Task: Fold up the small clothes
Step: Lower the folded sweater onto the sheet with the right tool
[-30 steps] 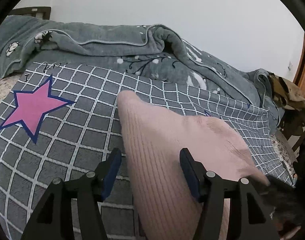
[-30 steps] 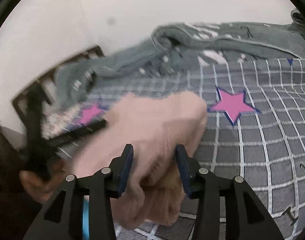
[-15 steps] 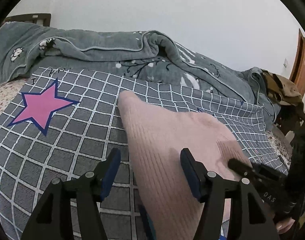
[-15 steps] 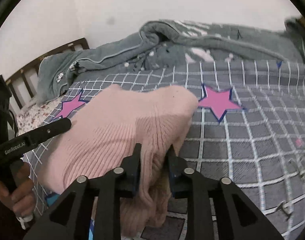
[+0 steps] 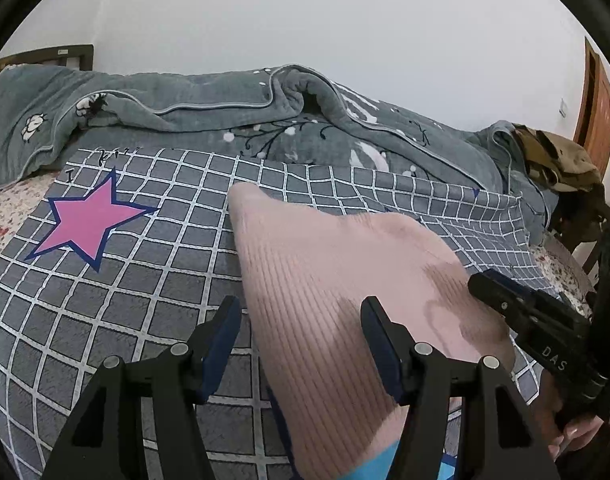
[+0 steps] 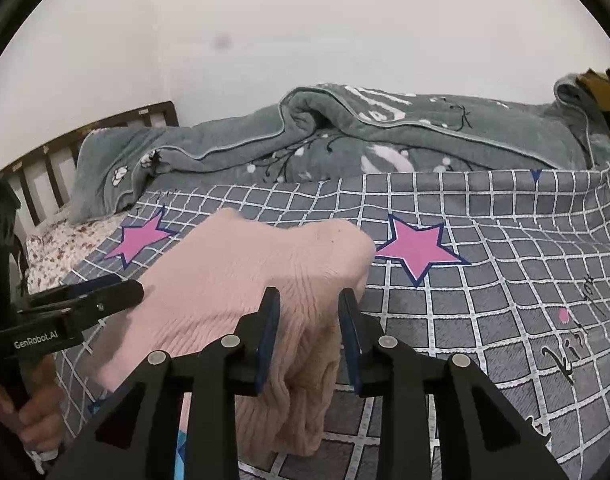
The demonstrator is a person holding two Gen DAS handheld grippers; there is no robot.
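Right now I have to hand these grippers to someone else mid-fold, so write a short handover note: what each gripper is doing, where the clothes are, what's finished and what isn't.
Left gripper: open, its fingers straddling the left edge of the pink sweater, not pinching it.
Right gripper: a bunched fold of the sweater sits between its fingers; its jaws have just been opening slightly, and it is unclear whether the pads press on the knit.
The sweater lies on the grey checked blanket, partly folded, with a blue item peeking out underneath it.
Done: one fold seems started.
Left: probably lay the bunched part flat, then finish the fold.
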